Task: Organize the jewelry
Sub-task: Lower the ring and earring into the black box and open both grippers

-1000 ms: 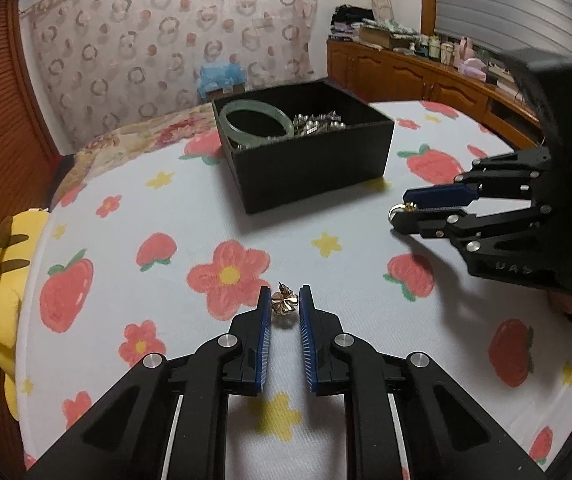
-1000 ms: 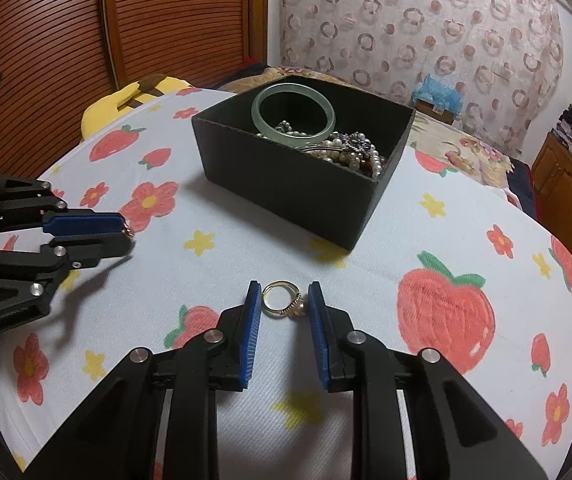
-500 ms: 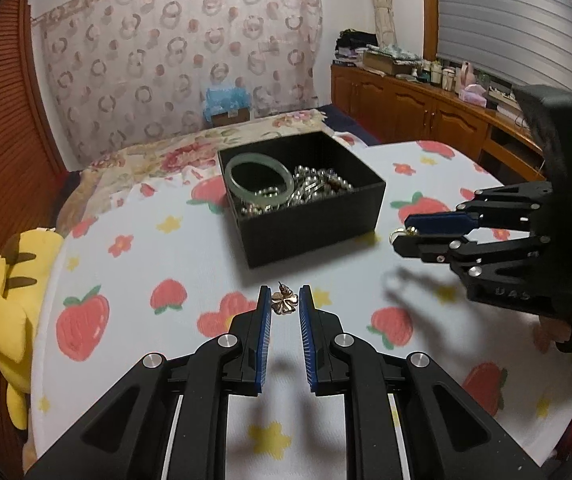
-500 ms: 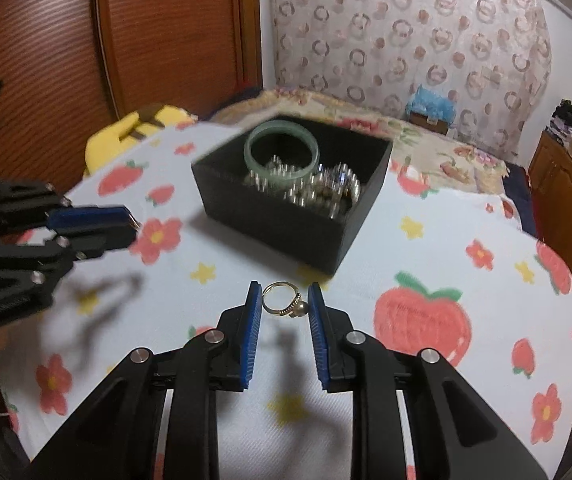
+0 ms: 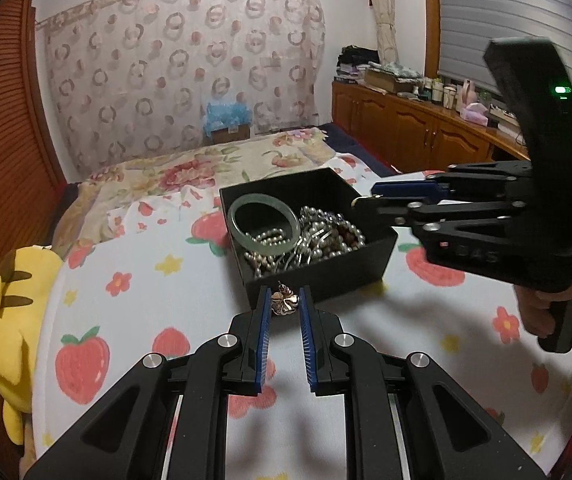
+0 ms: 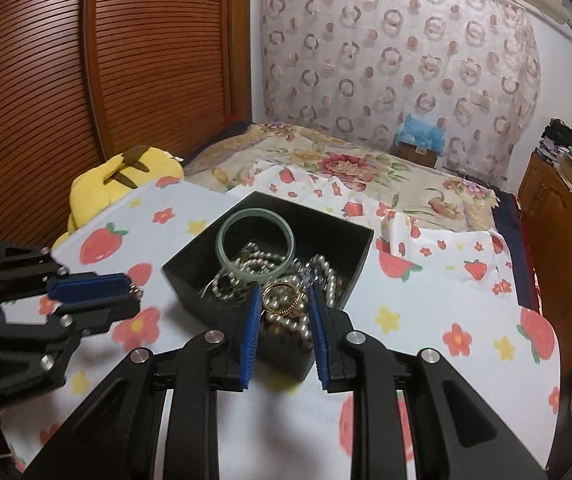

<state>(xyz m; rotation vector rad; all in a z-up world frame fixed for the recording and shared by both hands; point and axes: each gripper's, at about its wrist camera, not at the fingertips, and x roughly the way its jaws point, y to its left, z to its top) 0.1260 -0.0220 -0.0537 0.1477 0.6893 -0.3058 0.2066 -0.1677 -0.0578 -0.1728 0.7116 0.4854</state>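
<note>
The left claw (image 5: 285, 305) is pinching a clover earring (image 5: 284, 303); the right claw (image 6: 285, 302) is gripping a gold ring (image 6: 282, 299) over the box (image 6: 190, 284) ahead. Both still need dropping in.

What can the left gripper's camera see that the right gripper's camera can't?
Only the left wrist view shows the clover earring up close in the left gripper, and a hand holding the right gripper. Only the right wrist view shows the gold ring clearly, pinched in that gripper. Both show the black box with the green bangle and beads, and the yellow plush.
</note>
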